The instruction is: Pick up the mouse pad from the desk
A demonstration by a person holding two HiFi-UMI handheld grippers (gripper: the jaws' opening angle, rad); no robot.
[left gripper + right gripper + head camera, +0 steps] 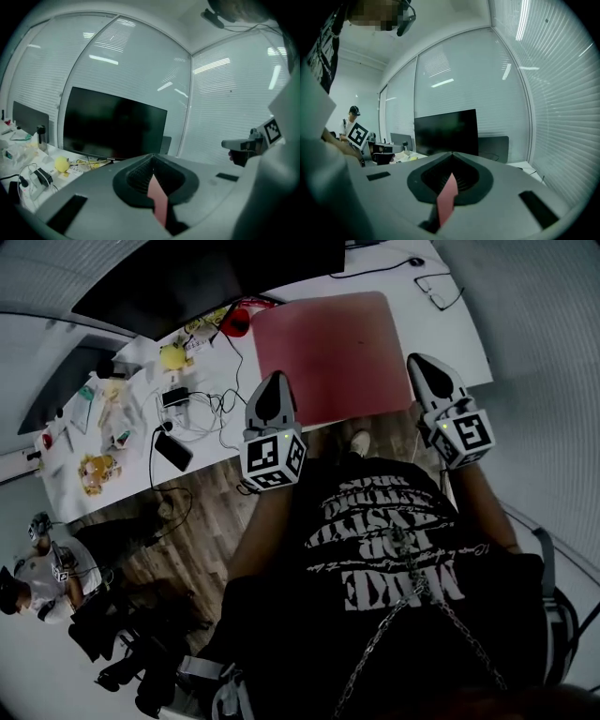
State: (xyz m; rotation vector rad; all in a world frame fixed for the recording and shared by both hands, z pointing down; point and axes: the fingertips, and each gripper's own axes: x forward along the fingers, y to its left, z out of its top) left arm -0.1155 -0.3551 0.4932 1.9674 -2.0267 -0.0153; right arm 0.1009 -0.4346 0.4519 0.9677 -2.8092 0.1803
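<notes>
The red mouse pad [323,348] spreads flat over the front part of the white desk [450,329], its near edge reaching the desk's front edge. My left gripper [273,382] is shut on the pad's near left corner and my right gripper [421,364] on its near right corner. In the left gripper view a thin red strip of the mouse pad [158,199] shows, pinched in the left gripper [152,157]. The right gripper view shows the same: the mouse pad [447,200] clamped in the right gripper [451,154]. Whether the pad touches the desk I cannot tell.
A black monitor [206,273] stands at the back of the desk. Left of the pad lie cables [202,409], a yellow ball [172,355], a dark phone [174,452] and small clutter. Glasses [439,292] lie at the back right. A person [42,568] sits at lower left on the wood floor [187,531].
</notes>
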